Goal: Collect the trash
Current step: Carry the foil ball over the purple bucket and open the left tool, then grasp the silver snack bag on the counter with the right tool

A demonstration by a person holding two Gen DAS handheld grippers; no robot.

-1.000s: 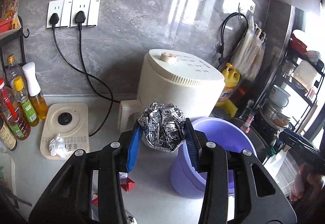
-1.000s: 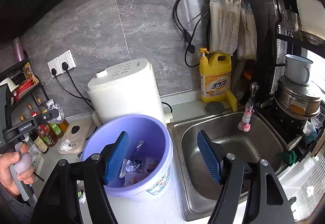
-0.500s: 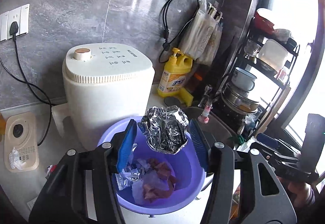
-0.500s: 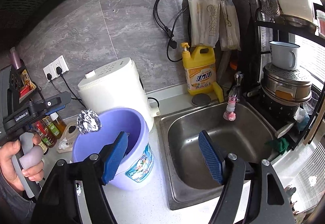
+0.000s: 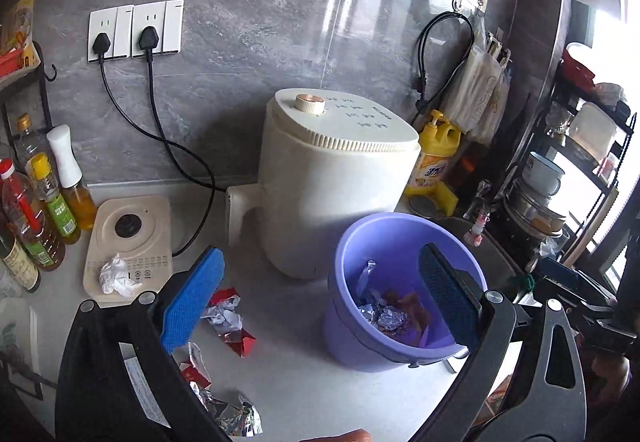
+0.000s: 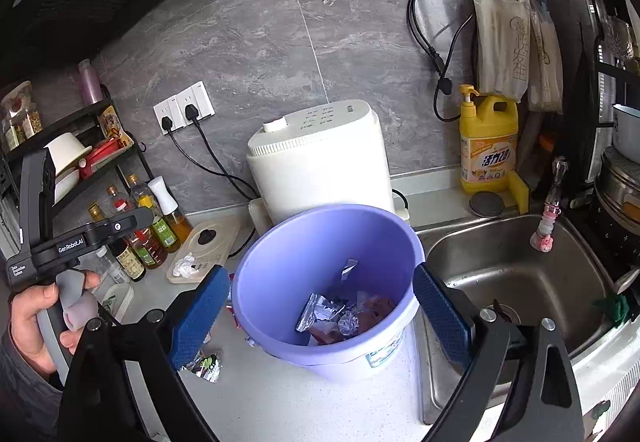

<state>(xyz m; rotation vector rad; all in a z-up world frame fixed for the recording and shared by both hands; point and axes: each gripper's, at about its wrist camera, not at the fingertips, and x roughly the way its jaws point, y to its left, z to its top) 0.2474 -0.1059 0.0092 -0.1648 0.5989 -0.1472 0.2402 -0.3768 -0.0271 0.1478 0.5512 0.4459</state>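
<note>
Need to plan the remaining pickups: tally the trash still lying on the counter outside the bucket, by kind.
White tissue wad: 1
Red wrappers: 2
Crumpled foil: 1
Total: 4

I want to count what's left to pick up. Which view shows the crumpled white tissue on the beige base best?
The left wrist view: the white tissue lies large and unobstructed on the beige base. The right wrist view shows it smaller and farther off.

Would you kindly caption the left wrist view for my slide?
Open left gripper beside the purple bin holding foil ball; wrappers remain on the counter.
</note>
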